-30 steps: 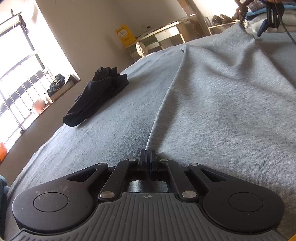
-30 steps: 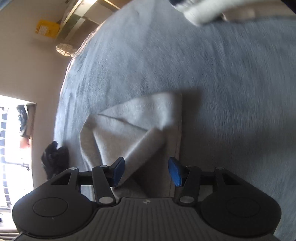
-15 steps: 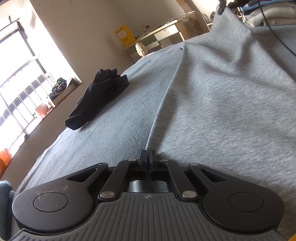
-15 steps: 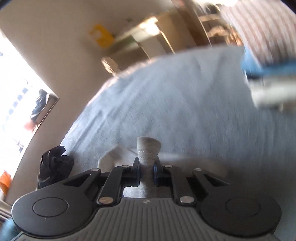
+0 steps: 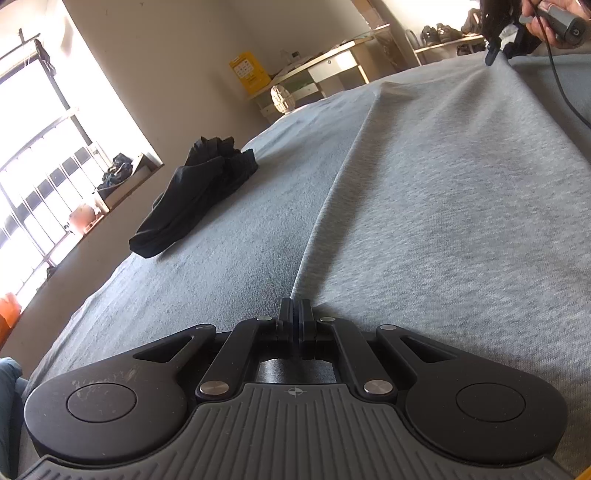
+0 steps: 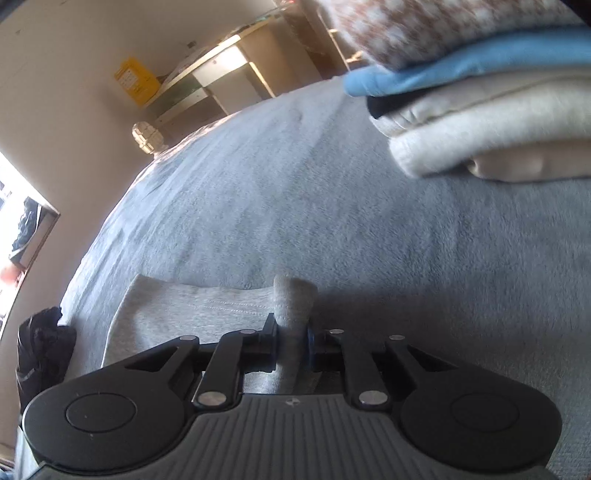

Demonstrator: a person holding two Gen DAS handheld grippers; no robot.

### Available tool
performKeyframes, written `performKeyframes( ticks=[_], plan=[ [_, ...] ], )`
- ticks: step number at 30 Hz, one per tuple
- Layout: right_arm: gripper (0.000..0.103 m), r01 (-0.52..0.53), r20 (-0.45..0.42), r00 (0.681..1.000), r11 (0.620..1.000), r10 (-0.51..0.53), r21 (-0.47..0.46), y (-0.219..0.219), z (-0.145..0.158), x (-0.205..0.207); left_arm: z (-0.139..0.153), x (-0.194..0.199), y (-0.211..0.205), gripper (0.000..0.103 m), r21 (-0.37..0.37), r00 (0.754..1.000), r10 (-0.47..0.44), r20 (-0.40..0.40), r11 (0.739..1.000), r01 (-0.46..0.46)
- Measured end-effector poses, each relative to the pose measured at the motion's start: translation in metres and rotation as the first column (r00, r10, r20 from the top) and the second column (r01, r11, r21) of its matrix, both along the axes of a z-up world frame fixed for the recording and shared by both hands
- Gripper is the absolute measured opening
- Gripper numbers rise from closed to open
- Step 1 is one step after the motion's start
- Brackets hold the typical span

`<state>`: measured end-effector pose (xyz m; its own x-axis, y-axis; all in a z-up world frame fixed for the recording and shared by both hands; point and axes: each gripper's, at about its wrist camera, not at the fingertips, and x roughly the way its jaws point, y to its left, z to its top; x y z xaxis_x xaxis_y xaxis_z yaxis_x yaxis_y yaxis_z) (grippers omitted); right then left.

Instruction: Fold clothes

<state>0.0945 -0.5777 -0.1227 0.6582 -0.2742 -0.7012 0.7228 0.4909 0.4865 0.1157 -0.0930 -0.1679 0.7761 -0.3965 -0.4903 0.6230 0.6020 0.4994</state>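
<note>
A light grey garment (image 5: 443, 192) lies stretched across the grey bed cover (image 5: 192, 280). My left gripper (image 5: 295, 314) is shut on its near edge. At the garment's far corner, in the left wrist view, my right gripper (image 5: 496, 55) pinches the cloth, held by a person's hand (image 5: 543, 22). In the right wrist view my right gripper (image 6: 291, 332) is shut on a bunched fold of the same grey garment (image 6: 192, 314), which sticks up between the fingers.
A crumpled black garment (image 5: 195, 199) lies on the bed to the left. A stack of folded clothes (image 6: 480, 92) sits ahead of the right gripper. A desk (image 5: 332, 66) and a yellow box (image 5: 247, 72) stand by the far wall, with a window (image 5: 33, 147) at left.
My right gripper went from open above the garment to shut on its far corner, and has pulled it taut and away. My left gripper stayed shut on the near edge.
</note>
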Motion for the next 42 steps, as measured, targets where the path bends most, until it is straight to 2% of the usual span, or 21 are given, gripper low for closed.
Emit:
performKeyframes(
  ticks=[1,3,5,7,9,11,13,15,18,21,24,29,35,38,39,40,42],
  plan=[
    [0.029,0.029,-0.013,0.999,0.999,-0.029,-0.02,-0.003,0.004,0.0,0.0,0.0,0.0,0.0,-0.001,1.0,0.0,-0.001,1.0,0.0],
    [0.041,0.108,-0.009,0.994,0.989,-0.109,-0.103,-0.006,0.016,-0.008,0.0,0.0,0.0,0.0,-0.001,1.0,0.0,0.0,1.0,0.0],
    [0.041,0.104,0.02,0.995,0.979,-0.102,-0.173,-0.004,0.03,-0.008,0.0,0.0,0.0,0.0,-0.001,1.0,0.0,0.001,1.0,0.0],
    [0.041,0.012,0.037,0.999,0.982,-0.005,-0.19,0.007,0.043,0.006,0.0,0.0,0.0,0.0,-0.001,1.0,0.0,0.001,1.0,0.0],
    [0.041,-0.153,0.02,0.987,0.971,0.159,-0.186,0.03,0.05,0.034,0.0,-0.001,0.0,0.0,-0.001,1.0,0.0,0.001,1.0,0.0],
    [0.041,-0.355,-0.022,0.934,0.918,0.357,-0.176,0.064,0.051,0.072,0.0,-0.001,0.0,0.0,-0.002,1.0,0.0,0.001,1.0,0.0],
    [0.04,-0.534,-0.07,0.845,0.832,0.53,-0.152,0.098,0.046,0.109,0.0,-0.001,0.0,0.0,-0.004,1.0,0.0,0.0,1.0,0.0],
    [0.039,-0.65,-0.165,0.759,0.745,0.63,-0.148,0.125,0.036,0.147,0.0,-0.001,0.001,0.0,-0.004,1.0,0.0,0.002,1.0,0.0],
    [0.038,-0.654,-0.282,0.747,0.742,0.602,-0.148,0.129,0.015,0.192,-0.001,-0.001,0.001,0.0,-0.003,1.0,0.0,0.006,1.0,0.0],
    [0.038,-0.572,-0.282,0.81,0.799,0.515,-0.185,0.103,0.001,0.218,-0.001,-0.001,0.001,0.0,-0.003,1.0,0.0,0.006,1.0,0.0],
    [0.038,-0.499,-0.215,0.863,0.837,0.457,-0.222,0.082,-0.002,0.233,-0.001,-0.002,0.001,0.0,-0.003,1.0,-0.001,0.006,1.0,0.001],
    [0.038,-0.37,-0.222,0.923,0.884,0.315,-0.285,0.053,0.006,0.233,0.0,-0.002,0.0,0.0,-0.001,1.0,-0.001,0.005,1.0,0.001],
    [0.038,-0.239,-0.082,0.971,0.929,0.225,-0.283,0.025,0.053,0.16,0.002,0.001,0.001,0.0,-0.01,1.0,-0.002,-0.008,1.0,0.001],
    [0.039,-0.215,0.013,0.974,0.934,0.228,-0.285,0.026,0.084,0.1,0.008,0.006,0.004,0.001,-0.035,0.999,-0.004,-0.04,0.999,0.002],
    [0.039,-0.206,0.048,0.973,0.938,0.228,-0.28,0.027,0.095,0.077,0.01,0.009,0.006,0.005,-0.047,0.999,-0.005,-0.054,0.999,0.002],
    [0.04,-0.188,0.098,0.971,0.948,0.219,-0.255,0.029,0.105,0.056,0.015,0.011,0.008,0.021,-0.049,0.998,0.002,-0.058,0.999,-0.004],
    [0.04,-0.167,0.197,0.958,0.964,0.208,-0.206,0.037,0.124,0.015,0.03,0.014,0.01,0.041,-0.017,0.999,0.036,-0.027,0.999,-0.037]
  ],
)
